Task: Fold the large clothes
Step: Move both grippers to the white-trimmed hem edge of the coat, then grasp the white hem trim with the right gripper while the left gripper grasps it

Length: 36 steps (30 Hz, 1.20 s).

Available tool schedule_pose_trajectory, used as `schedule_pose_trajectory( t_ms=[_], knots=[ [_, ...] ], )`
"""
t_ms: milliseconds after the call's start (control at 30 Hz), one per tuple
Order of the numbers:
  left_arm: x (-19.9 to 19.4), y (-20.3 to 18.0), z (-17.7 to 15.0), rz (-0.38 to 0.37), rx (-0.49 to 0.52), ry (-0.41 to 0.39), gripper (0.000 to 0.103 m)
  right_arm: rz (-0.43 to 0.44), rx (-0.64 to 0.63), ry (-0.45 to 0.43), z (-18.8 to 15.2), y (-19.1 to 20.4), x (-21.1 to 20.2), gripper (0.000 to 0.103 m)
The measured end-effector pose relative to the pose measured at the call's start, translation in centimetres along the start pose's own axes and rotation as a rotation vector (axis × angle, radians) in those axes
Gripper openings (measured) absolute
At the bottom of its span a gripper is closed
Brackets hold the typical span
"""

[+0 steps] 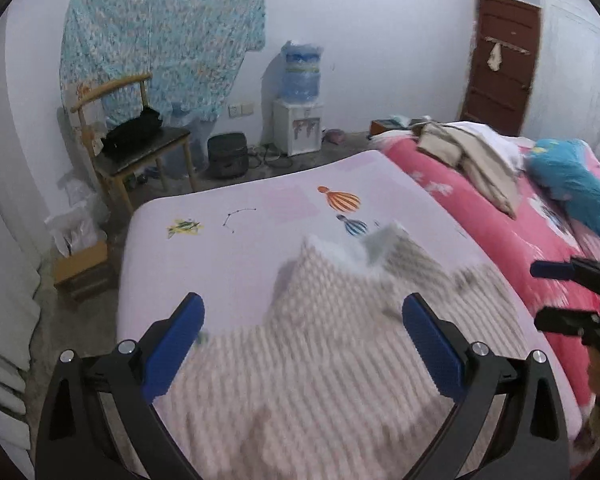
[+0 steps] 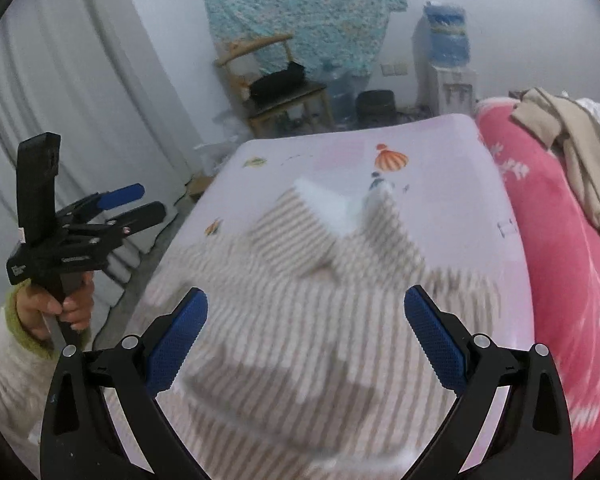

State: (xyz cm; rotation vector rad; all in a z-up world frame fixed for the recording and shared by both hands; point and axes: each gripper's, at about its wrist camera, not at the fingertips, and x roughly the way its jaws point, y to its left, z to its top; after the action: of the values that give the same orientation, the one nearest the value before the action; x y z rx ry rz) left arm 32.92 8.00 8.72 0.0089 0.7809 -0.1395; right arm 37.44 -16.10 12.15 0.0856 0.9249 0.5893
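A pink-and-beige striped fluffy garment (image 1: 320,360) with a white collar lies spread on the lilac bed sheet (image 1: 240,208); it also shows in the right wrist view (image 2: 300,320). My left gripper (image 1: 303,332) is open and empty, held above the garment's near part. My right gripper (image 2: 306,330) is open and empty above the garment too. The left gripper shows at the left of the right wrist view (image 2: 140,204), raised off the bed, jaws apart. The right gripper shows at the right edge of the left wrist view (image 1: 540,296).
A pink blanket (image 1: 500,232) covers the bed's right side, with folded beige clothes (image 1: 472,156) and a blue item (image 1: 572,184) on it. A wooden chair (image 1: 140,152), a water dispenser (image 1: 300,120) and a brown door (image 1: 500,64) stand beyond. Curtains (image 2: 60,92) hang at left.
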Motion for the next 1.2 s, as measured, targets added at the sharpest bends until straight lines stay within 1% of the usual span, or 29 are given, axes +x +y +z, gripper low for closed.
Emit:
schedule_pose_trajectory(
  t_ms=[100,167,233,300,400,500,567,633,667,733,800,833,900,933,967,1000,1033,1067,1100,1133,1200],
  knots=[
    [5.1,-0.2,2.5,0.014,-0.011,0.036,0.097,-0.013,0.052,0.043,2.4,-2.4,3.2,0.093],
    [7.9,-0.2,3.3,0.017,-0.034,0.042,0.097,-0.054,0.086,0.077,4.0,-4.2,6.0,0.091],
    [10.1,-0.1,3.8,0.006,-0.068,0.067,0.097,-0.059,0.126,0.106,4.9,-5.5,8.2,0.089],
    [12.3,0.3,4.1,-0.010,-0.113,0.094,0.097,-0.058,0.157,0.130,5.5,-6.6,10.0,0.086],
    [14.4,0.8,4.0,-0.026,-0.175,0.119,0.096,-0.047,0.214,0.158,6.0,-8.0,12.0,0.079],
    [16.2,1.1,4.2,-0.037,-0.208,0.154,0.090,-0.009,0.261,0.174,6.6,-8.6,13.0,0.075],
    [17.3,1.3,4.3,-0.037,-0.235,0.175,0.087,0.004,0.278,0.174,7.0,-8.9,13.6,0.074],
    [18.3,1.5,4.5,-0.045,-0.261,0.195,0.081,0.012,0.297,0.170,7.4,-9.1,14.1,0.072],
    [18.8,1.6,4.6,-0.056,-0.272,0.208,0.081,0.016,0.303,0.173,7.5,-9.1,14.3,0.069],
    [19.8,1.9,4.5,-0.097,-0.294,0.239,0.078,0.009,0.316,0.185,7.8,-9.3,15.1,0.064],
    [20.4,2.0,4.2,-0.092,-0.312,0.249,0.075,-0.002,0.322,0.202,7.7,-9.5,16.0,0.058],
    [20.6,2.0,4.0,-0.090,-0.316,0.257,0.074,-0.008,0.324,0.210,7.9,-9.8,16.6,0.057],
    [21.1,2.2,3.5,-0.078,-0.325,0.273,0.064,-0.017,0.334,0.228,7.7,-10.0,17.3,0.049],
    [21.3,2.2,3.3,-0.077,-0.331,0.279,0.059,-0.019,0.339,0.233,7.6,-10.1,17.4,0.047],
    [21.5,2.3,3.1,-0.082,-0.340,0.284,0.057,-0.022,0.342,0.237,7.5,-10.2,17.5,0.040],
    [21.5,2.3,3.0,-0.087,-0.345,0.282,0.051,-0.025,0.342,0.242,7.4,-10.3,17.6,0.033],
    [21.4,2.3,2.9,-0.096,-0.347,0.277,0.045,-0.022,0.341,0.244,7.4,-10.3,17.6,0.028],
    [21.3,2.2,3.0,-0.098,-0.343,0.275,0.040,-0.019,0.340,0.242,7.4,-10.3,17.5,0.019],
    [21.1,1.9,3.0,-0.109,-0.329,0.268,0.029,-0.015,0.338,0.238,7.4,-10.2,17.2,0.014],
    [20.9,1.7,3.1,-0.114,-0.313,0.265,0.022,-0.014,0.334,0.234,7.5,-10.1,17.1,0.014],
    [20.0,0.7,3.6,-0.094,-0.243,0.246,0.016,-0.020,0.316,0.221,7.6,-9.7,16.3,0.012]
  ],
)
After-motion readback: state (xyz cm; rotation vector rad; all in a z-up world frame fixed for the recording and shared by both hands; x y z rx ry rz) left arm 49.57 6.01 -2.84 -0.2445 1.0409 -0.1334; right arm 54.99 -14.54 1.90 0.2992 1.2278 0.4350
